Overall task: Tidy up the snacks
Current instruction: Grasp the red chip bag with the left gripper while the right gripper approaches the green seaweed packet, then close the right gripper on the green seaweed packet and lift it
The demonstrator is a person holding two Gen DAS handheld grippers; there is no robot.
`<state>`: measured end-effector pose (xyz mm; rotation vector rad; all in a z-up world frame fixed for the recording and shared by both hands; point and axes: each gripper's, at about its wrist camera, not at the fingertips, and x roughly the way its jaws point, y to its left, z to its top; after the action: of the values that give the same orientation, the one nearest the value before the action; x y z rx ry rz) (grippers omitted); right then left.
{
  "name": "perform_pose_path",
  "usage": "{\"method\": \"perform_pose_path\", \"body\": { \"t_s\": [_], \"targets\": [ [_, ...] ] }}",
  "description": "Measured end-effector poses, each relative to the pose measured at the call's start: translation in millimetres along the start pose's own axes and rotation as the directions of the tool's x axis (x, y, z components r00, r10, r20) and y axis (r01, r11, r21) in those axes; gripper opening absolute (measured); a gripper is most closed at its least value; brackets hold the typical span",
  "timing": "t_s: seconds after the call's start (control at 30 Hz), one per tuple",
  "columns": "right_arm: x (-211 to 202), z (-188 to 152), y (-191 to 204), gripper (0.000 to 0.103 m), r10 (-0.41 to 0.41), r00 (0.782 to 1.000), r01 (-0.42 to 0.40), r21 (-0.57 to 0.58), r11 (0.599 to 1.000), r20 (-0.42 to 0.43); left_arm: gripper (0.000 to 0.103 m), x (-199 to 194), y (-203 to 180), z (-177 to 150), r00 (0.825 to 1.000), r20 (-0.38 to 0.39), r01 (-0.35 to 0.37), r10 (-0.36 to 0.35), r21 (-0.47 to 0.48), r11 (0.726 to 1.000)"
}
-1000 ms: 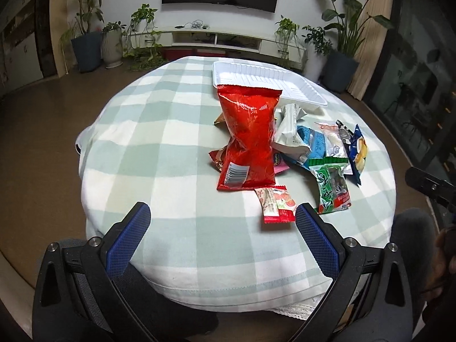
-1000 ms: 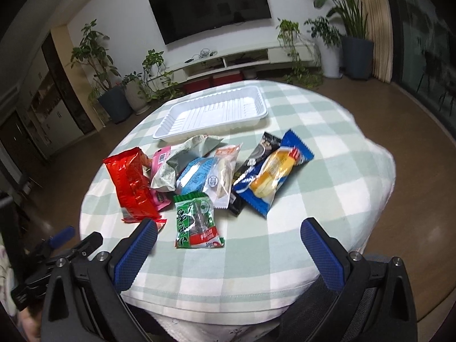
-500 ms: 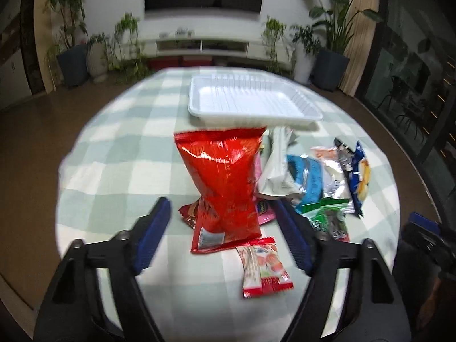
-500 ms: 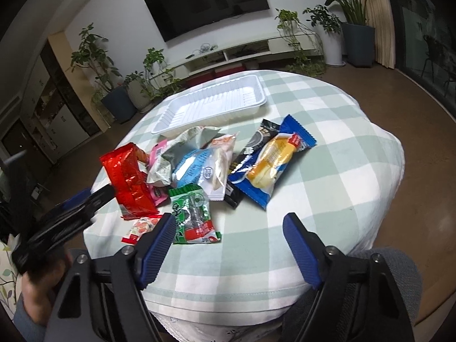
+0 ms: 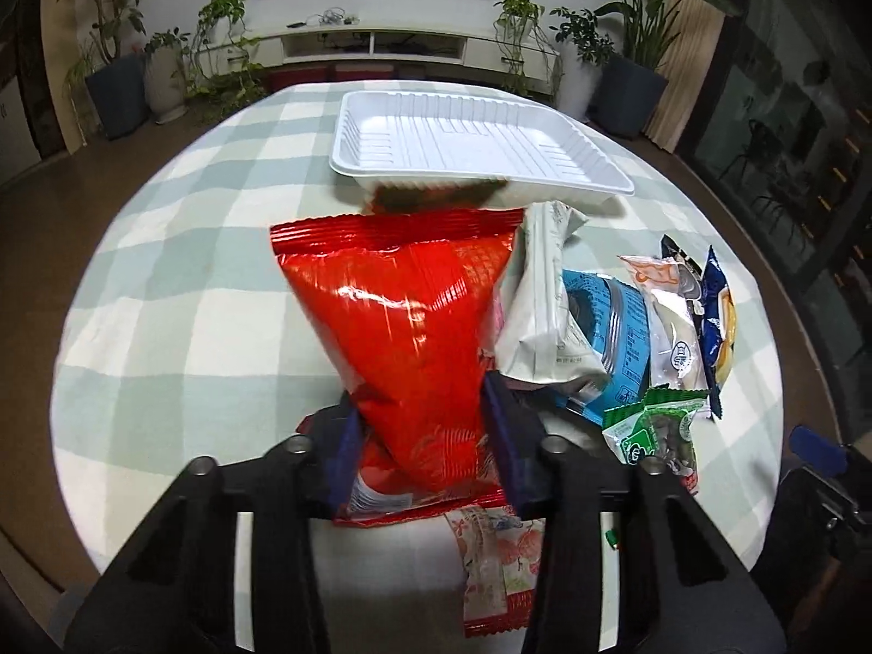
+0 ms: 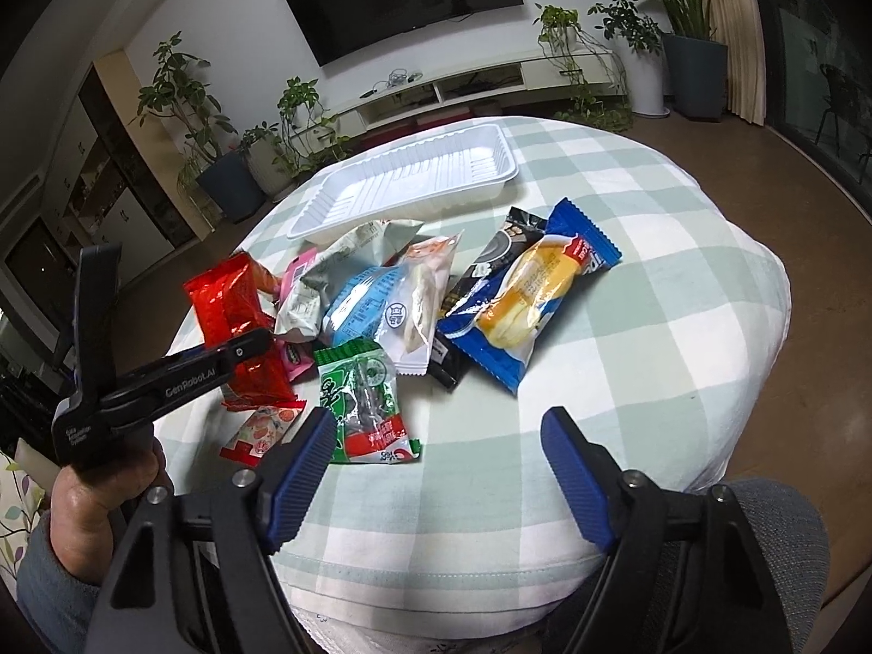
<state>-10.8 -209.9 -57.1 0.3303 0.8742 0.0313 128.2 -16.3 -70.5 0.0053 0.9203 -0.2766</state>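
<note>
On the checked tablecloth (image 5: 163, 283), the left gripper (image 5: 422, 425) is closing its jaws on the lower end of the red snack bag (image 5: 403, 316), pads against both sides. Right gripper (image 6: 436, 463) hovers partly open and empty beside the green packet (image 6: 362, 398); beyond the pile lies the white tray (image 6: 403, 185).

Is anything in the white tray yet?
No, the white tray shows only its bare ribbed floor, and every snack packet, including the red bag, lies on the checked cloth outside it.

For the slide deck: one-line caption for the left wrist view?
Left gripper closing around the red snack bag, empty white tray beyond on the checked tablecloth.
</note>
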Motion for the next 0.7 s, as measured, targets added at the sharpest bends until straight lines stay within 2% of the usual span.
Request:
{"method": "perform_pose_path", "body": {
  "t_s": [0.4,0.57,0.7],
  "targets": [
    [8.8,-4.1,8.5,0.08,-0.007,1.0,0.007,-0.013,1.0,-0.019,0.022,-13.1,17.6,-10.3,0.995,0.004,0.098,-0.098,-0.039,0.994],
    [16.8,-7.0,13.6,0.08,-0.019,0.999,0.018,-0.023,1.0,-0.035,0.021,-22.7,30.2,-19.6,0.986,0.004,0.169,-0.169,-0.087,0.982],
    [20.8,-7.2,17.8,0.08,-0.035,0.999,0.033,-0.038,0.999,-0.042,0.021,-34.0,39.0,-23.6,0.981,0.009,0.194,-0.194,-0.096,0.976]
  ]
}}
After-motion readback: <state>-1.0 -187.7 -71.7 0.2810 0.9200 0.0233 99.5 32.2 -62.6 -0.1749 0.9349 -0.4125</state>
